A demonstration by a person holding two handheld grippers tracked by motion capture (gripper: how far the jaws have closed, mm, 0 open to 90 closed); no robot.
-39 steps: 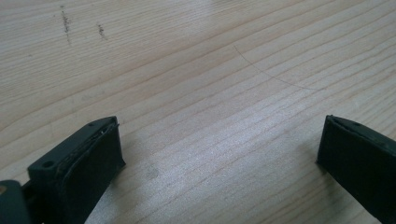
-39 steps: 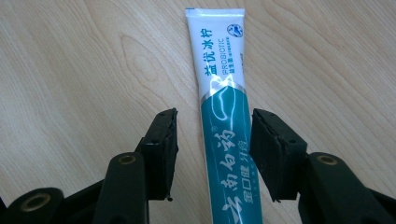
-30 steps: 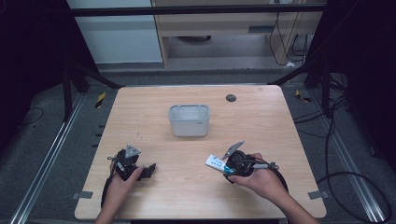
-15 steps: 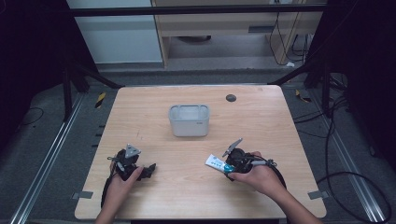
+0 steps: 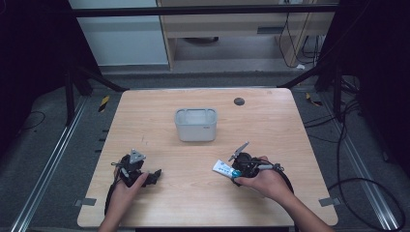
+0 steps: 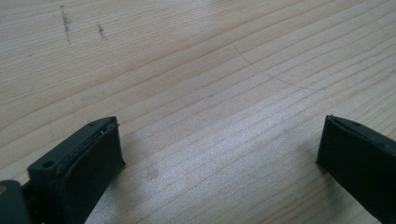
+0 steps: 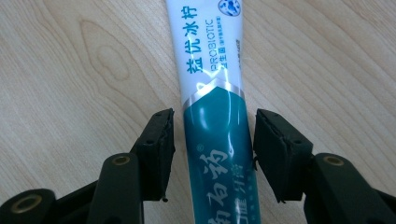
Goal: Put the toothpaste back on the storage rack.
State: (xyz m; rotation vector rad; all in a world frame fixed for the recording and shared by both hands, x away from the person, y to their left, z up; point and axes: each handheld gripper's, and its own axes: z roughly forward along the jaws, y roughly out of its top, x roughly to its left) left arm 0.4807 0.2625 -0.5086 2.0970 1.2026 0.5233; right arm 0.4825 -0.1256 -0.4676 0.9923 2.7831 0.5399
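Toothpaste tube (image 7: 212, 93): white and teal, printed with blue lettering, lying flat on the counter (image 5: 270, 121) near its front edge, right of centre. In the right gripper view we see the teal end of the tube between the two black jaws, with a narrow strip of wood showing on each side; the pads do not press on it.

Right gripper (image 5: 235, 170): in our right hand (image 5: 263, 181), low over the counter, straddling the tube, jaws parted and nothing clamped.

Left gripper (image 5: 153, 175): in our left hand (image 5: 126, 186), near the front left of the counter, well apart from the tube. In the left gripper view we see its jaws spread wide with bare wood grain between them, holding nothing.

Tub (image 5: 195, 124): pale grey, rectangular with rounded corners, standing upright near the middle of the counter, beyond both grippers.

Round dark spot (image 5: 239, 101): on the counter surface behind the tub, toward the far edge.
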